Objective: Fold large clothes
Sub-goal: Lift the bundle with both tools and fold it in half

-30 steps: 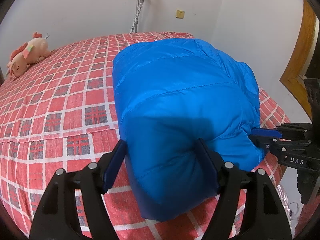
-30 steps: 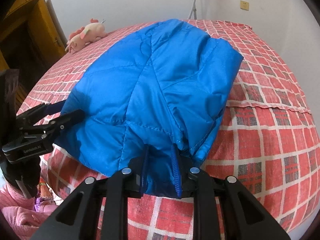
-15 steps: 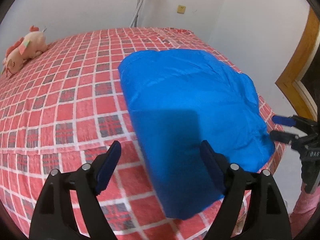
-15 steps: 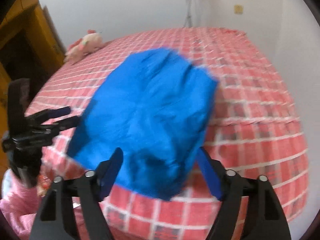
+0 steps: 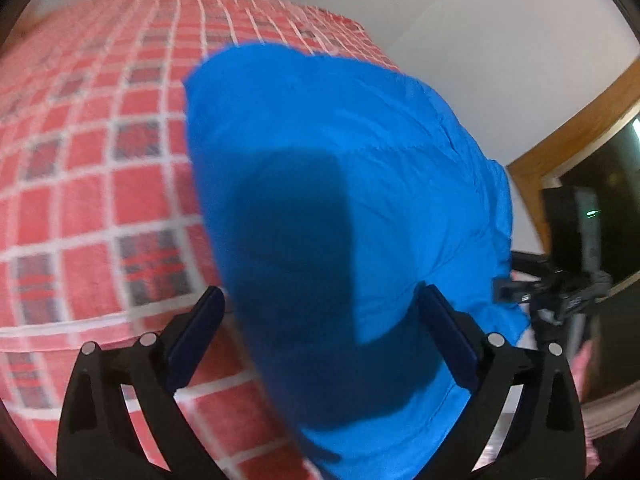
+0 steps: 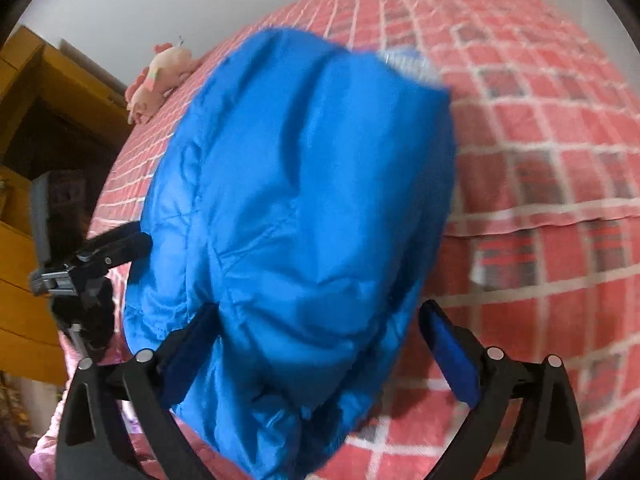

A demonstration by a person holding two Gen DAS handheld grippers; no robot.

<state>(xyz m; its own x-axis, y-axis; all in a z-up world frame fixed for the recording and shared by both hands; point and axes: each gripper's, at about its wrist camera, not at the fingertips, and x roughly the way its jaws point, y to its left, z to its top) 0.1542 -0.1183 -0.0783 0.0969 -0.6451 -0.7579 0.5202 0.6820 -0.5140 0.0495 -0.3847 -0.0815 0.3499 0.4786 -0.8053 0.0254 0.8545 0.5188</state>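
A folded blue puffer jacket [image 5: 340, 184] lies on the red checked bed [image 5: 100, 152] near its edge; it also shows in the right wrist view [image 6: 296, 208]. My left gripper [image 5: 320, 332] is open, its fingers either side of the jacket's near end. My right gripper [image 6: 320, 344] is open, fingers straddling the other near end. Each gripper shows in the other's view: the right one [image 5: 520, 292] at the jacket's right edge, the left one [image 6: 116, 244] at its left edge. Whether the fingers touch the fabric I cannot tell.
A pink plush toy [image 6: 160, 76] lies at the far side of the bed. A wooden door frame [image 5: 568, 128] stands to the right of the bed, wooden furniture [image 6: 24, 128] beside it. White walls [image 5: 480, 32] lie behind the bed.
A second ago my right gripper was shut on the jacket's edge; it has let go and opened. Both grippers pulled back and up, then came close to the jacket again.
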